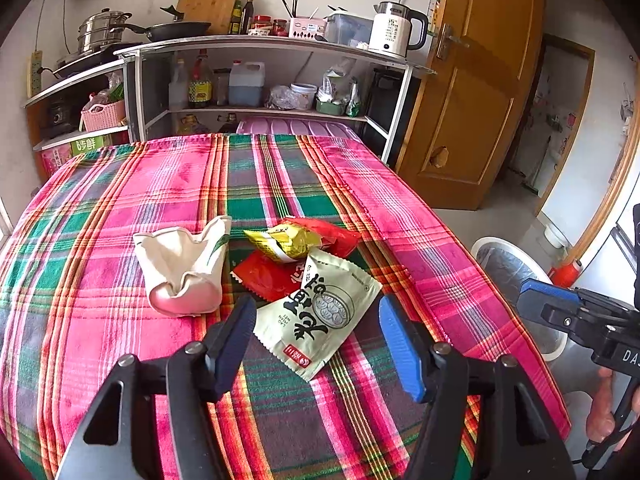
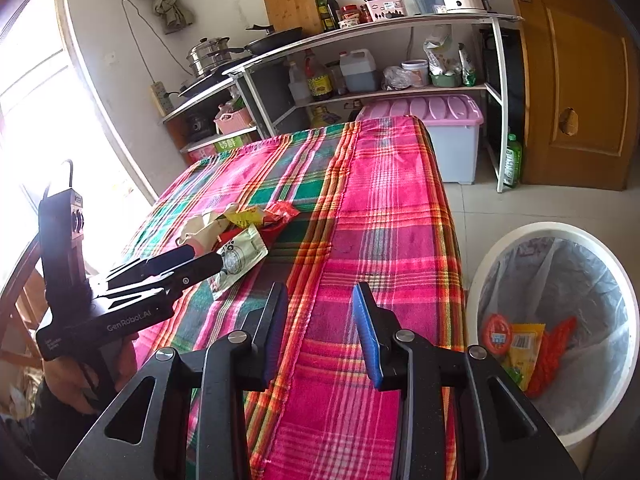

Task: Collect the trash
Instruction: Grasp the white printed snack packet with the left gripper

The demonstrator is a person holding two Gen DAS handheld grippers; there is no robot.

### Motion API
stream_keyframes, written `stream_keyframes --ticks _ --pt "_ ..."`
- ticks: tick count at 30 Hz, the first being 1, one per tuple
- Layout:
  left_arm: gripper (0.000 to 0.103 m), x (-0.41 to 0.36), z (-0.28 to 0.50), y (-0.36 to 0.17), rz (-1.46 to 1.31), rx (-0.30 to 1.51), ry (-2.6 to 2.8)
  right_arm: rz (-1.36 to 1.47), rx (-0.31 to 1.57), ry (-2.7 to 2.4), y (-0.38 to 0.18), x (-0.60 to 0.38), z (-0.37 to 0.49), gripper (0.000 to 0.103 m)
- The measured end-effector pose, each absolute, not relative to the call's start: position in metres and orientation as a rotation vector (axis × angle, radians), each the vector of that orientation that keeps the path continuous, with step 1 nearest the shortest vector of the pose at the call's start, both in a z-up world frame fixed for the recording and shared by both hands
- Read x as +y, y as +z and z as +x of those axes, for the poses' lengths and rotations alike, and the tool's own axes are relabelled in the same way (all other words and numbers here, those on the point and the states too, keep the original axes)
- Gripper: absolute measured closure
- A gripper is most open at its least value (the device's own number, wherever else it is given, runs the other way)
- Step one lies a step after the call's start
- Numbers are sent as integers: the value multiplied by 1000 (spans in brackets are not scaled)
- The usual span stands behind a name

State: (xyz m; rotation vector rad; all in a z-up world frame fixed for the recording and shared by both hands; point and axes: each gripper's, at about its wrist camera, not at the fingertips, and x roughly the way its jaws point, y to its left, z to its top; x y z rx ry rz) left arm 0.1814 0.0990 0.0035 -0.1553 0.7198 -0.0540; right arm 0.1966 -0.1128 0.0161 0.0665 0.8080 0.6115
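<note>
Kitchen shelving and a wooden door back a table under a pink, green and orange plaid cloth, where the trash lies in a small heap near the middle. Nearest the left gripper is a pale green snack packet, lying flat between its two wide-apart jaws; neither pad appears to press on it. The packet's long axis runs diagonally, from its near corner just ahead of the blue pad up toward the far side of the heap, so the jaws straddle its width rather than its length.

Just beyond it lie a red wrapper, partly tucked under the green packet, and a crumpled yellow wrapper resting on more red foil. Left of the heap sits a crushed white paper cup, close to the dark finger and likely to be nudged in any sideways slide.

Over bare cloth at the table's right edge, the right gripper hovers with jaws partly apart and nothing between them, well apart from the heap. On the floor right of the table stands a white bin with a clear liner, already holding a few wrappers.
</note>
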Motion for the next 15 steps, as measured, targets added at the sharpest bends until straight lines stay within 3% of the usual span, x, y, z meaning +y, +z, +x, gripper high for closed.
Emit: stream_keyframes --ticks 15 --pt "35 94 209 -18 -102 860 -37 68 830 604 8 -111 208 68"
